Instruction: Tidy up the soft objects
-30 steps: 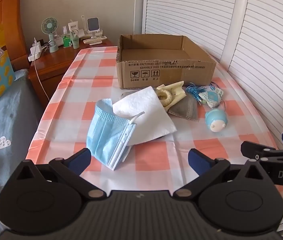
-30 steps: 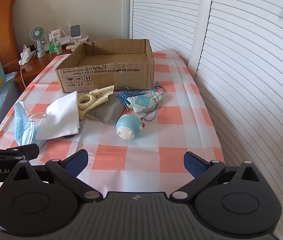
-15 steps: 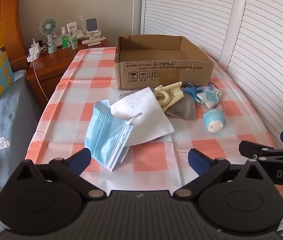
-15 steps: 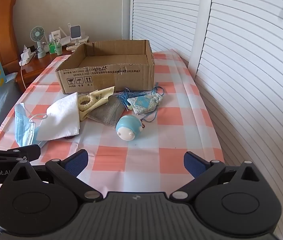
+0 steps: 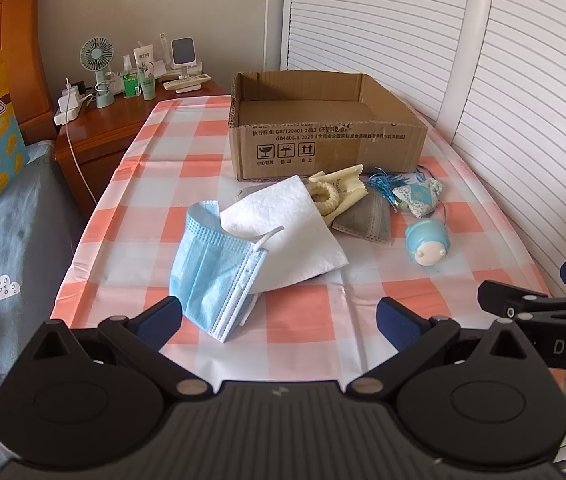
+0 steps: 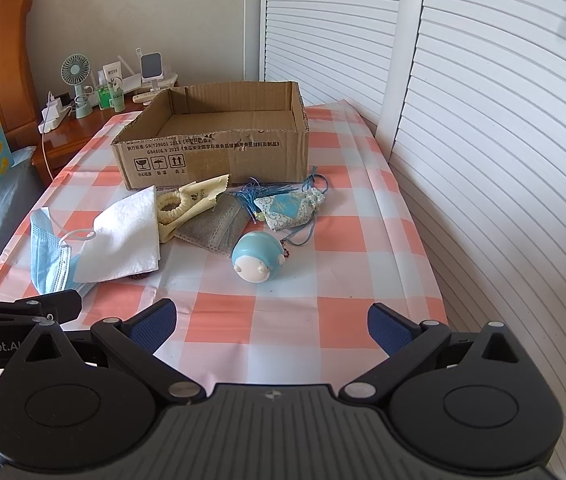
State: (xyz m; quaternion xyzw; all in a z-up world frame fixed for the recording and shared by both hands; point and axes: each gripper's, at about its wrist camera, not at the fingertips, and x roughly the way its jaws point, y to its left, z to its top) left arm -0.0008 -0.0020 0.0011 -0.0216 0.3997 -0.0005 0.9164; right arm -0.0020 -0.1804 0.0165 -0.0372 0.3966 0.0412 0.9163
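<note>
An open cardboard box (image 5: 327,136) (image 6: 211,152) stands at the far end of the checked table. In front of it lie a blue face mask (image 5: 211,272) (image 6: 49,256), a white tissue (image 5: 283,232) (image 6: 123,236), a cream scrunchie (image 5: 325,196) (image 6: 171,206) on a yellow cloth (image 6: 199,200), a grey mask (image 5: 365,220) (image 6: 215,226), a patterned pouch with blue tassel (image 5: 419,198) (image 6: 291,208) and a round blue toy (image 5: 427,242) (image 6: 257,256). My left gripper (image 5: 279,320) is open, just short of the blue mask. My right gripper (image 6: 269,322) is open, short of the toy.
A wooden nightstand (image 5: 111,124) with a fan, bottles and chargers stands at the far left. A bed with grey bedding (image 5: 7,240) runs along the table's left side. White louvred doors (image 6: 483,120) close off the right side.
Both grippers have drawn slightly back and the view has shifted a little. Nothing on the table has moved. Both stay open.
</note>
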